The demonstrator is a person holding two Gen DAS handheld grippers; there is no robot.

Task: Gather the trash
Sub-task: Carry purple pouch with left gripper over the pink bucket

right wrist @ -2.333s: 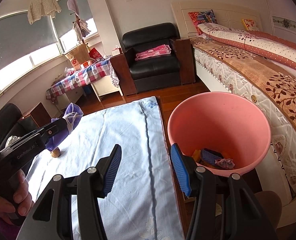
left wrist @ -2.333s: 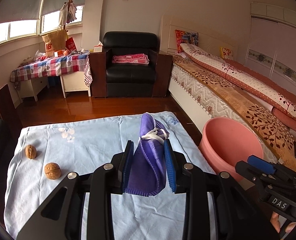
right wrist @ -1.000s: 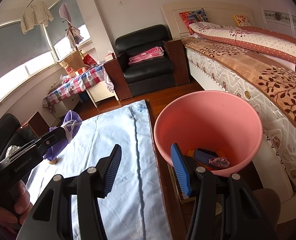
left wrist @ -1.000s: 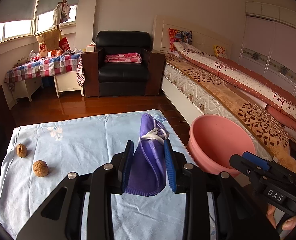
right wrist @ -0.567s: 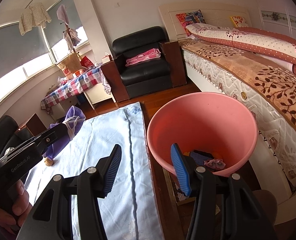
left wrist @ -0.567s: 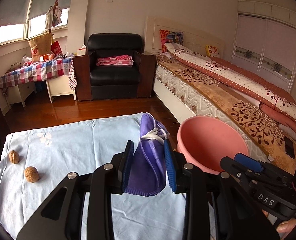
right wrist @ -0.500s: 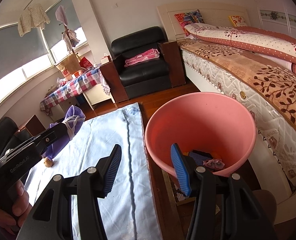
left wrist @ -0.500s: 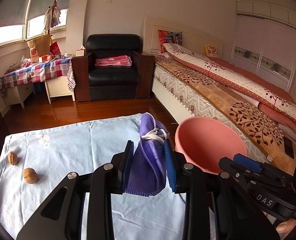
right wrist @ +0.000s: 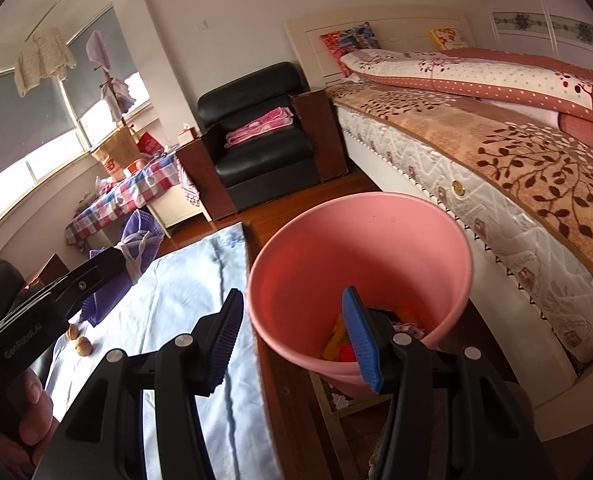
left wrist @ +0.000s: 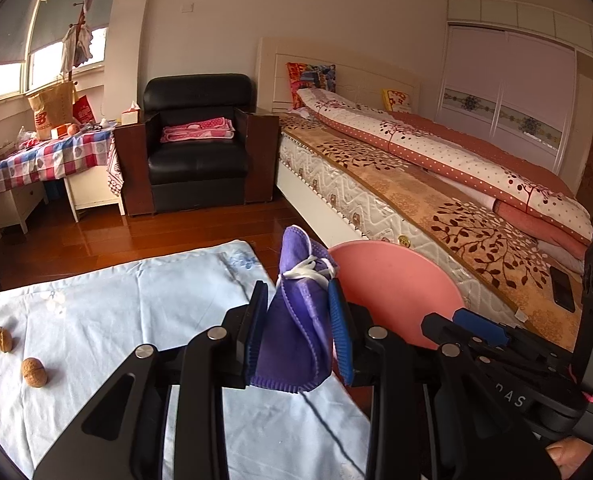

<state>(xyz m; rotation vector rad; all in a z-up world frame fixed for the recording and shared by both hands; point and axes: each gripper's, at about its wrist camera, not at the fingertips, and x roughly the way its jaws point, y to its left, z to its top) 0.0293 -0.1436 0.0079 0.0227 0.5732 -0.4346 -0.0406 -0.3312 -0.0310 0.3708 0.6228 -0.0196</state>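
Nearing pink bin (left wrist: 396, 284), purple mask (left wrist: 296, 332) seemingly still clamped

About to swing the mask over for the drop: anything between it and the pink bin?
Nothing visible blocks it. The purple mask is clamped in the left gripper; the pink bin is open-topped, and the open right gripper straddles its near rim.

The mouth of the pink bucket (right wrist: 360, 248) was left unobstructed from above, though its bottom was taken up by trash (colourful scraps, not identifiable). The bucket was hemmed in by the worktop (left wrist: 144, 304) edge on one side and the bed (right wrist: 516, 216) on the other. The right tongs (right wrist: 292, 334) were held spread over the near rim, partly barring that approach. On the worktop, two walnuts (left wrist: 32, 372) were seen near its far-left edge, well apart from the bucket.
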